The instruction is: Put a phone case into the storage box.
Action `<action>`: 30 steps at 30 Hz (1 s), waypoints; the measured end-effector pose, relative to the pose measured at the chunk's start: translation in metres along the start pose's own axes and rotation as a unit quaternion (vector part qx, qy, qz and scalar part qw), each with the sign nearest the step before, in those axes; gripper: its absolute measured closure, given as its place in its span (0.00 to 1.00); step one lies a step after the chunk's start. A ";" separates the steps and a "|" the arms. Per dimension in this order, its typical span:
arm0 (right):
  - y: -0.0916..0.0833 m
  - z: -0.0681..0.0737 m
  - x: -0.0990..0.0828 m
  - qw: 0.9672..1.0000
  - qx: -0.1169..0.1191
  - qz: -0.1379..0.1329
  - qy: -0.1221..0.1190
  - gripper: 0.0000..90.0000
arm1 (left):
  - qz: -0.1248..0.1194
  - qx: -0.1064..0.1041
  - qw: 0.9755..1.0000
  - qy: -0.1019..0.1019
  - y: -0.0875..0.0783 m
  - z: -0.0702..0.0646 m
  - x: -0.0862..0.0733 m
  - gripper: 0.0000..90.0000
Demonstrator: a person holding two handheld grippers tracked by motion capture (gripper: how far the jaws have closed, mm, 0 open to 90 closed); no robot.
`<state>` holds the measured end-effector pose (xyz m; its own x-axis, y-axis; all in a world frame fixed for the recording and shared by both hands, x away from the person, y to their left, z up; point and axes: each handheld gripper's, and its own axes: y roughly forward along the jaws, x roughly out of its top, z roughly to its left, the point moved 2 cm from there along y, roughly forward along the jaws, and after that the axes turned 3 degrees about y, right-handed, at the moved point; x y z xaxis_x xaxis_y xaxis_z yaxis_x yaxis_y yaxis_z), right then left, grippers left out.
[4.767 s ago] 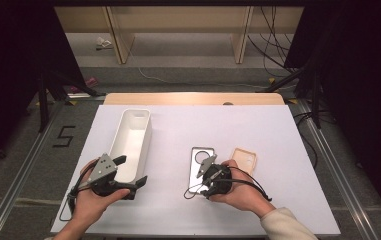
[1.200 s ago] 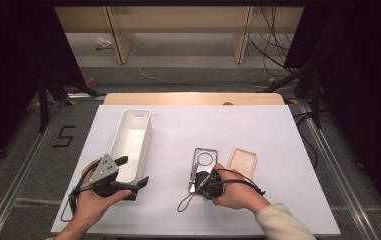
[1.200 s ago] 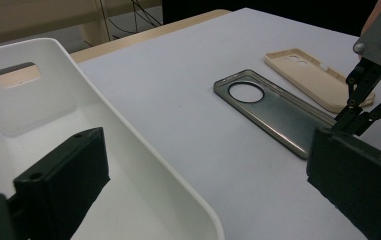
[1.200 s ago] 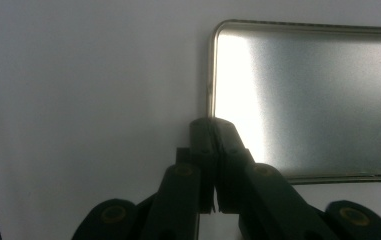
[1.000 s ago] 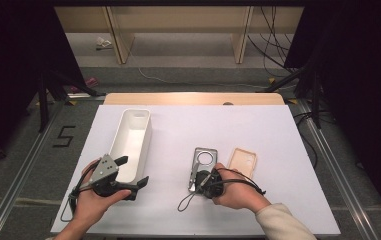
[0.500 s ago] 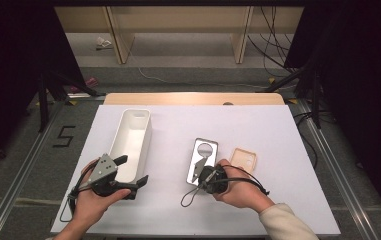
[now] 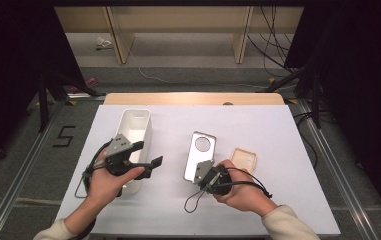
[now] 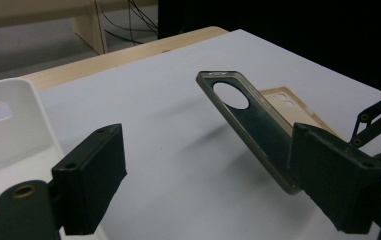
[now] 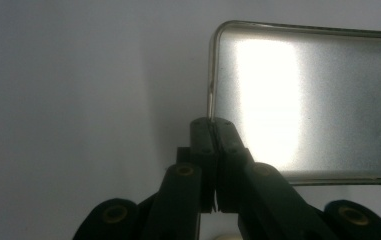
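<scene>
1. Since the earliest high view, the grey phone case [image 7: 200, 155] has come up off the table: it lay flat beside the right hand then, and now its near corner is raised while the end with the round camera hole points away from the person; the right hand [image 7: 238, 187] has shifted slightly with it.
2. Right gripper [image 7: 205, 171]: its jaws are pressed together on the near corner edge of the grey phone case; in the right gripper view the two black jaws meet on the rim of the case [image 9: 298, 100], whose glossy inner face catches a bright glare.
3. In the left gripper view the case [image 8: 248, 120] hangs tilted over the white table [image 8: 168, 125], clear of the surface along most of its length, with its shadow beneath it.
4. Just beyond and to the right of it lies a tan phone case [image 7: 243, 159], flat on the table; the two are close but whether they touch cannot be told.
5. Left gripper [image 7: 145, 155]: jaws spread wide apart, nothing between them; the left hand [image 7: 109, 180] holds it above the near end of the white bin [image 7: 134, 131]; in its own view the bin's corner [image 8: 8, 120] sits at the left.
6. The white bin stands lengthwise on the left part of the table [image 7: 278, 130], well apart from both cases; a black cable loop [image 7: 193, 202] trails from the right gripper onto the table.
</scene>
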<state>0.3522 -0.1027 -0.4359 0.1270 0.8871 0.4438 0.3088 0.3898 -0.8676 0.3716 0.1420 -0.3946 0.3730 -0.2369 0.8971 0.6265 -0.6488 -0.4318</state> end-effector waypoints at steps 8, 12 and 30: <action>-0.005 0.007 0.007 1.000 0.001 -0.009 -0.009 0.99 | 0.074 -0.016 0.997 -0.021 0.058 -0.003 0.034 0.25; -0.007 0.009 0.009 1.000 -0.005 -0.018 -0.017 0.99 | 0.100 -0.016 0.994 -0.036 0.082 0.002 0.045 0.33; -0.010 0.013 0.014 0.999 -0.011 -0.028 -0.033 0.99 | 0.154 -0.035 0.979 -0.130 0.121 0.015 0.045 0.70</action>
<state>0.3386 -0.0907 -0.4238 0.0464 0.8784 0.4756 0.3348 0.4349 -0.8359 0.4744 0.0642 -0.4079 0.7035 -0.2433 0.6677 0.4126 -0.6252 -0.6625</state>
